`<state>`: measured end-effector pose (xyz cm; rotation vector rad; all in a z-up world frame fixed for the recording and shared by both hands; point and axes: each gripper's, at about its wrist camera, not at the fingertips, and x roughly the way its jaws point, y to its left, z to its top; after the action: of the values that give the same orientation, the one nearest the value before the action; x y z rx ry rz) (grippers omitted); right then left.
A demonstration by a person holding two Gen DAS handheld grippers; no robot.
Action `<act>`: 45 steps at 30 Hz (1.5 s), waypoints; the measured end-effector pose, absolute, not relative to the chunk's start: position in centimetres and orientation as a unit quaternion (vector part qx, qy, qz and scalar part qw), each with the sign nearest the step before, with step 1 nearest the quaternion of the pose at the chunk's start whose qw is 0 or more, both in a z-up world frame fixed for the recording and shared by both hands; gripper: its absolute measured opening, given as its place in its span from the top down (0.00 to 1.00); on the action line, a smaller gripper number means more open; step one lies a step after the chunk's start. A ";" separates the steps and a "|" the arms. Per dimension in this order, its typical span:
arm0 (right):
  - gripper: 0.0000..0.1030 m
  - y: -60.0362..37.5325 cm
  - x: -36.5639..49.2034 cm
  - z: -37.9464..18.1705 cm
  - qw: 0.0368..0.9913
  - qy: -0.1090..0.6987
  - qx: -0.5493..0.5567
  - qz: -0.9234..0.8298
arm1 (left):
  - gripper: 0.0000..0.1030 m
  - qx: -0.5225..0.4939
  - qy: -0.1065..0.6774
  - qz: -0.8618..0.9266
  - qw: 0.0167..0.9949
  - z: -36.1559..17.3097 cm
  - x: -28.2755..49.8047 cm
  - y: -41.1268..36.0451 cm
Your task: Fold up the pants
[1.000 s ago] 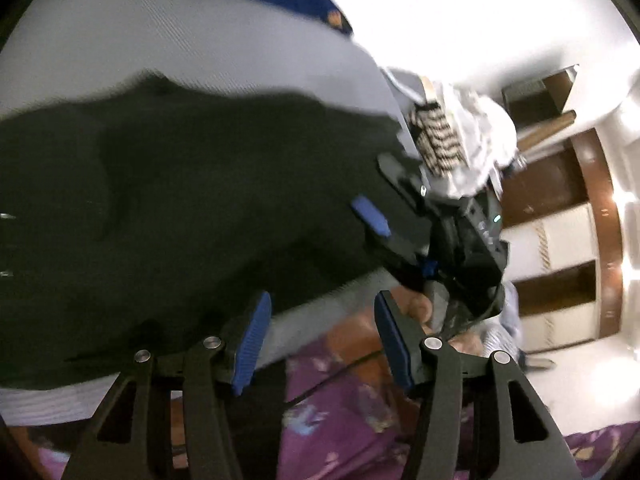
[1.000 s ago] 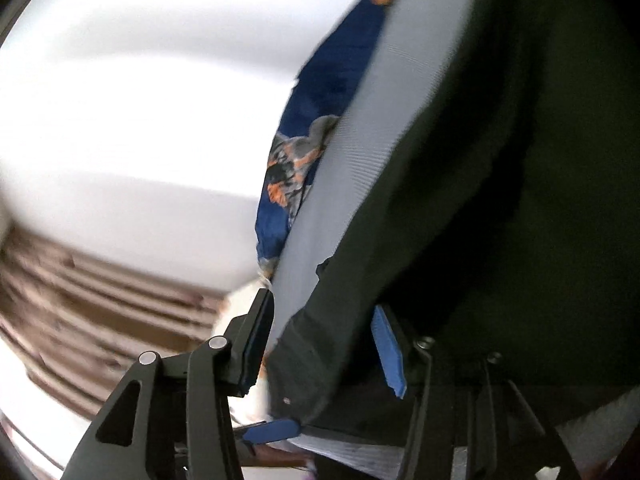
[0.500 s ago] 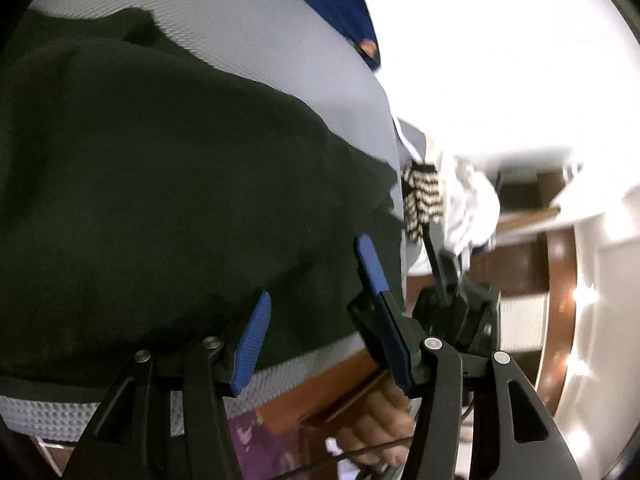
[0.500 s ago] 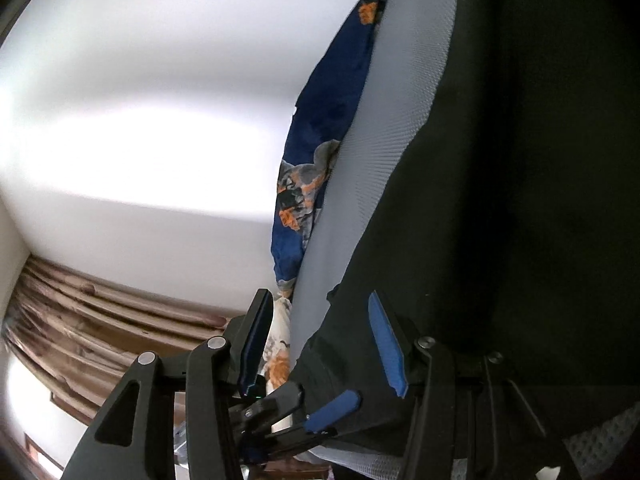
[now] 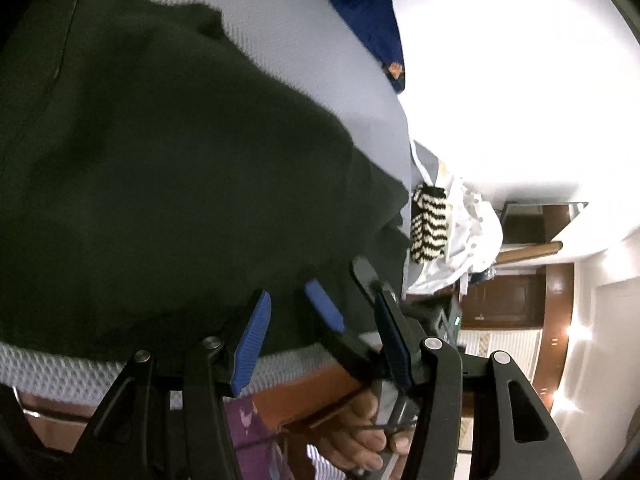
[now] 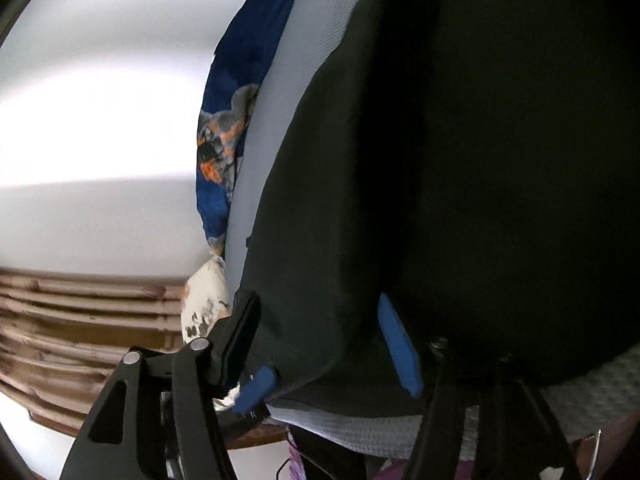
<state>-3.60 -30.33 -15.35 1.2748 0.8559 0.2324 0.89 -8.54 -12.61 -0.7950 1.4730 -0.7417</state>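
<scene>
The dark pants [image 5: 168,184] lay limp on the bed [image 5: 304,40] ahead of both tongs — left [image 5: 320,344] and right [image 6: 332,344] standing parted, gripping nothing — soft cloth best pinched at its near hem.

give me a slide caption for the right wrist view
Right gripper, jaws just widened, straddles the dark pants' edge on the grey sheet.

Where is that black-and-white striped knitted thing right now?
In the left wrist view, the striped knit piece sits right of centre, just off the grey mattress edge, against a pile of white cloth.
</scene>
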 end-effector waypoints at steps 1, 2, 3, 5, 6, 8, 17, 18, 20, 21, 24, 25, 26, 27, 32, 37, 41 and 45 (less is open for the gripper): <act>0.37 -30.1 -3.2 -15.5 0.706 0.375 0.588 0.118 | 0.46 -0.345 0.642 -0.324 0.603 -12.8 0.6 -8.8; 0.37 -30.1 -3.0 -15.7 0.698 0.368 0.601 0.123 | 0.46 -0.345 0.643 -0.324 0.602 -12.7 0.3 -8.5; 0.37 -30.2 -2.8 -16.0 0.685 0.360 0.620 0.128 | 0.46 -0.346 0.643 -0.322 0.602 -12.8 0.1 -8.7; 0.37 -30.5 -3.0 -16.1 0.665 0.324 0.656 0.152 | 0.46 -0.359 0.645 -0.316 0.596 -13.1 0.0 -8.8; 0.37 -30.7 -3.1 -15.8 0.662 0.303 0.666 0.164 | 0.46 -0.369 0.645 -0.311 0.593 -13.2 -0.1 -8.2; 0.37 -31.0 -3.3 -14.8 0.676 0.296 0.653 0.171 | 0.46 -0.384 0.635 -0.298 0.601 -13.2 -0.1 -7.7; 0.37 -31.1 -3.4 -14.0 0.676 0.289 0.653 0.183 | 0.43 -0.435 0.625 -0.266 0.592 -14.7 1.0 -9.3; 0.37 -31.2 -3.4 -14.0 0.674 0.285 0.656 0.185 | 0.43 -0.447 0.622 -0.256 0.589 -15.1 1.1 -9.4; 0.37 -31.2 -3.5 -13.8 0.670 0.278 0.662 0.188 | 0.43 -0.467 0.613 -0.247 0.587 -15.7 1.7 -9.8; 0.37 -31.3 -3.6 -13.8 0.669 0.276 0.663 0.190 | 0.43 -0.472 0.606 -0.242 0.593 -15.8 2.0 -10.0; 0.37 -31.4 -3.9 -14.0 0.662 0.265 0.675 0.192 | 0.43 -0.485 0.578 -0.238 0.612 -15.9 2.8 -10.6; 0.37 -31.4 -3.9 -14.1 0.657 0.260 0.681 0.192 | 0.43 -0.493 0.576 -0.233 0.609 -16.4 3.2 -10.7; 0.37 -31.5 -3.9 -14.2 0.654 0.258 0.684 0.193 | 0.44 -0.503 0.575 -0.229 0.603 -16.7 3.3 -10.8; 0.37 -31.5 -3.9 -14.2 0.653 0.255 0.687 0.191 | 0.45 -0.511 0.576 -0.226 0.597 -17.1 3.5 -10.8; 0.27 -32.9 -4.2 -14.8 0.651 0.221 0.710 0.151 | 0.82 -0.508 0.577 -0.233 0.596 -17.2 3.7 -11.0; 0.27 -36.1 -3.3 -14.8 0.670 0.145 0.720 0.104 | 0.82 -0.521 0.561 -0.252 0.592 -16.0 3.6 -9.9; 0.30 -40.0 -3.2 -14.6 0.691 0.101 0.713 0.057 | 0.82 -0.522 0.547 -0.270 0.596 -14.6 3.7 -9.5; 0.38 -43.3 -2.4 -14.6 0.705 0.125 0.697 0.030 | 0.82 -0.509 0.544 -0.288 0.601 -13.7 4.0 -9.8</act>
<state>-2.37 -43.33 -14.62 1.5492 0.2784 0.0665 3.96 -9.85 -13.71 -1.1801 1.2601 -0.6682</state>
